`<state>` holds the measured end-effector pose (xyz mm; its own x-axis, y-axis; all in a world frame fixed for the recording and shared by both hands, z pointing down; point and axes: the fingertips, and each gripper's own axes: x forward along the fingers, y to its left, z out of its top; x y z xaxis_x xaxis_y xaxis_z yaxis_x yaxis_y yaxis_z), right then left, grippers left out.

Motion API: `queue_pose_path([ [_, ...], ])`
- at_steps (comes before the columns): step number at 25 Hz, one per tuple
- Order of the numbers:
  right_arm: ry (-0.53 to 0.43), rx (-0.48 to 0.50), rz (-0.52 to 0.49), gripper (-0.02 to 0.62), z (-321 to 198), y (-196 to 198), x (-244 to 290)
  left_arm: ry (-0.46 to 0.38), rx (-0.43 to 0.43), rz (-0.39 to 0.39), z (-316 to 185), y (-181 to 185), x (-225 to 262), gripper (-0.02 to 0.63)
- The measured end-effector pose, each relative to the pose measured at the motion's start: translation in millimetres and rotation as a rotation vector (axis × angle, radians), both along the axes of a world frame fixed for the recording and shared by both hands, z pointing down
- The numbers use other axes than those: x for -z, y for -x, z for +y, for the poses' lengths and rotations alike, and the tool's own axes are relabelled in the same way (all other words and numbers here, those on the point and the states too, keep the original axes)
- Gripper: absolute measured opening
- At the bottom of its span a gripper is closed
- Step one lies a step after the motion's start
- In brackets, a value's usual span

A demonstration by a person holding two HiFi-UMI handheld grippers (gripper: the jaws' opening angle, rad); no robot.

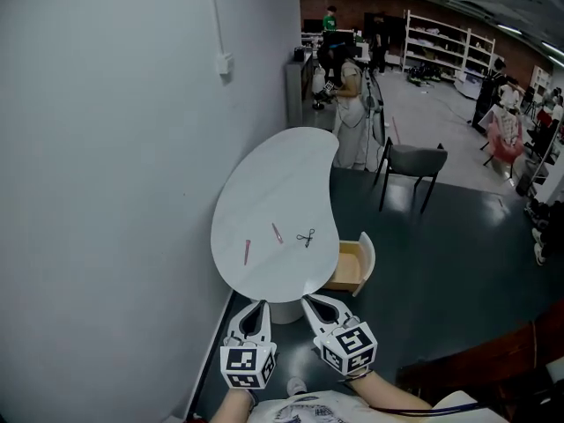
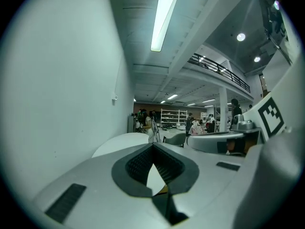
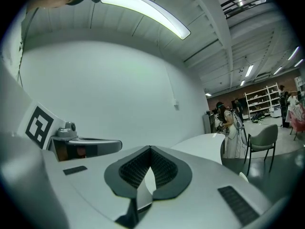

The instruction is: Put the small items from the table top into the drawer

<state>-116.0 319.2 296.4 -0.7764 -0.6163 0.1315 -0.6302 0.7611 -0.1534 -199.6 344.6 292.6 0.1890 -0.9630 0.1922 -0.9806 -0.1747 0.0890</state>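
Note:
A white kidney-shaped table (image 1: 282, 174) stands against the wall. On it lie a pink pen-like item (image 1: 247, 251), a second pink stick (image 1: 277, 233) and small black scissors (image 1: 307, 237). A light wooden drawer (image 1: 349, 266) stands pulled out at the table's right near side. My left gripper (image 1: 258, 304) and right gripper (image 1: 309, 301) hang side by side just short of the table's near edge, both shut with nothing between their jaws. In the left gripper view the tabletop (image 2: 125, 141) shows beyond the closed tips (image 2: 153, 146); the right gripper view shows the table (image 3: 205, 142) past its closed tips (image 3: 150, 148).
A grey wall (image 1: 106, 148) runs along the left. A dark chair (image 1: 414, 167) stands behind the table on the right. People, desks and shelves (image 1: 449, 42) fill the far room. Dark floor (image 1: 441, 271) spreads to the right of the drawer.

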Motion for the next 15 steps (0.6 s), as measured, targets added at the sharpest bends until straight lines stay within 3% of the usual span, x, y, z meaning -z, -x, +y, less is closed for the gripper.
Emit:
queue_pose_path([
  [15, 0.044, -0.039, 0.017, 0.02, -70.1, 31.1, -19.0, 0.04, -0.014, 0.02, -69.7, 40.2, -23.5, 0.018],
])
